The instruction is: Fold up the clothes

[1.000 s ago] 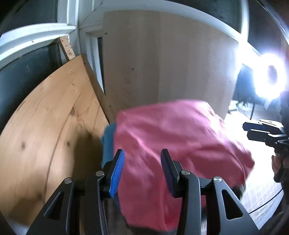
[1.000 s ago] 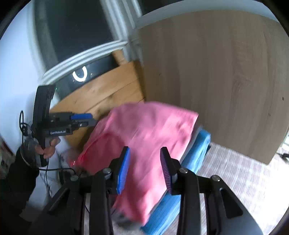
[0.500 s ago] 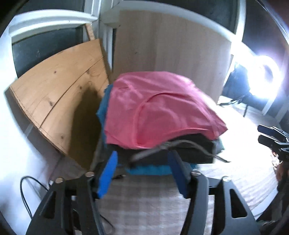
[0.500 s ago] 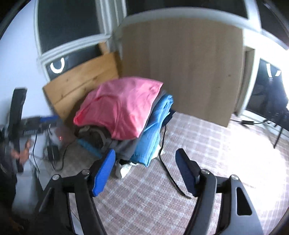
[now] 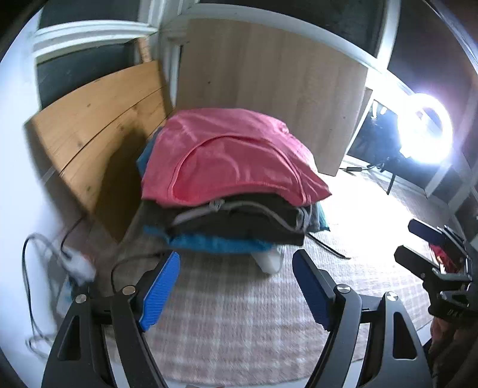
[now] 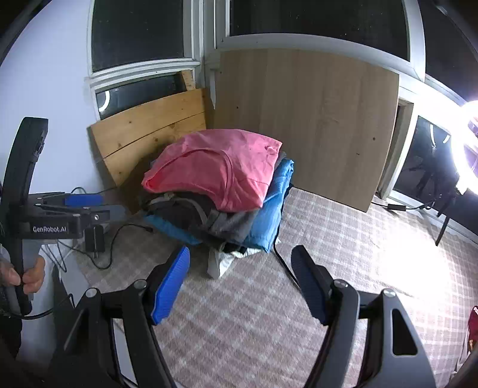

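Resting on top of the stack of folded clothes (image 6: 215, 209), the pink garment (image 6: 221, 170) lies folded, its seam curving across the upper face and its front edge drooping over the dark layers beneath. Under it sit a black item with grey trim (image 5: 239, 218) and a blue fleece (image 6: 272, 203); something white (image 6: 219, 262) pokes out at the base of the pile. Stack stands on the checked carpet (image 6: 343, 247), backed by a pale wood panel (image 6: 313, 119) and a knotty pine board (image 6: 149, 134) leaning in the corner under dark windows (image 6: 137, 27).

Left gripper (image 5: 236, 286): blue-padded fingers spread wide, nothing between them, held short of the pile's front edge, well apart from the cloth. Right gripper (image 6: 240, 280): likewise spread, empty, aimed at the stack from farther back. Each tool shows in the other's view at the frame edge.

A black cable (image 6: 283, 265) trails over the carpet beside the pile. Ring light (image 5: 424, 128) glares at the right, washing out the floor there.
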A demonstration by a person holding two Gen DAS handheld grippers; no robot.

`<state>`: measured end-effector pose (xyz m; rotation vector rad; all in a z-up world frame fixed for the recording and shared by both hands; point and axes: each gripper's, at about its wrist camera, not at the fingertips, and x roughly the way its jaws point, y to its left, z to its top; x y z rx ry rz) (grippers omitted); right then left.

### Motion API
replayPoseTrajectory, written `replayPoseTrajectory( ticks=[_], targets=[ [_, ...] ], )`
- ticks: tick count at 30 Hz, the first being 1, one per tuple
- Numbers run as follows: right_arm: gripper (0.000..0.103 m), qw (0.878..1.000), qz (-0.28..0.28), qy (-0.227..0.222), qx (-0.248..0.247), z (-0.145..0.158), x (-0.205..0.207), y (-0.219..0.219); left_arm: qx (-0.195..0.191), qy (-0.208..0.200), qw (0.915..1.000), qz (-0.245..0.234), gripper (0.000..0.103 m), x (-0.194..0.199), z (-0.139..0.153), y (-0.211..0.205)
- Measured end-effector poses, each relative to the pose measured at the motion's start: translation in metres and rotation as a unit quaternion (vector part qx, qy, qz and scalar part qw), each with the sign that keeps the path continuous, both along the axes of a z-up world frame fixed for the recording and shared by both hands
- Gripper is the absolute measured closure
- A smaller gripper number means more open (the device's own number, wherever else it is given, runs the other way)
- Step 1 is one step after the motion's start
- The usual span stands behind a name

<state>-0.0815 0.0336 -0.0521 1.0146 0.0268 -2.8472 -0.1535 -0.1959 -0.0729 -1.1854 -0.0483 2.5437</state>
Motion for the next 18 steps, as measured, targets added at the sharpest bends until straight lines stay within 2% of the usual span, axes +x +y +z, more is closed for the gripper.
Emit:
replayPoseTrajectory(
  ticks=[7, 14, 18],
  targets=[
    [0.033, 1.000, -0.003, 0.005, -0.014, 0.007, 0.049, 0.037, -0.027, 0.022, 0.9982, 0.048, 0.027, 0.058, 0.020, 0.025],
    [0.033, 1.000, -0.016, 0.004, -0.004, 0.008, 0.108, 0.082, -0.041, 0.041, 0.9976, 0.038, 0.027, 0.127, 0.036, 0.076],
    [0.033, 1.000, -0.022, 0.005, -0.002, 0.008, 0.143, 0.109, -0.031, 0.046, 0.9979, 0.033, 0.025, 0.162, 0.042, 0.102]
  ],
)
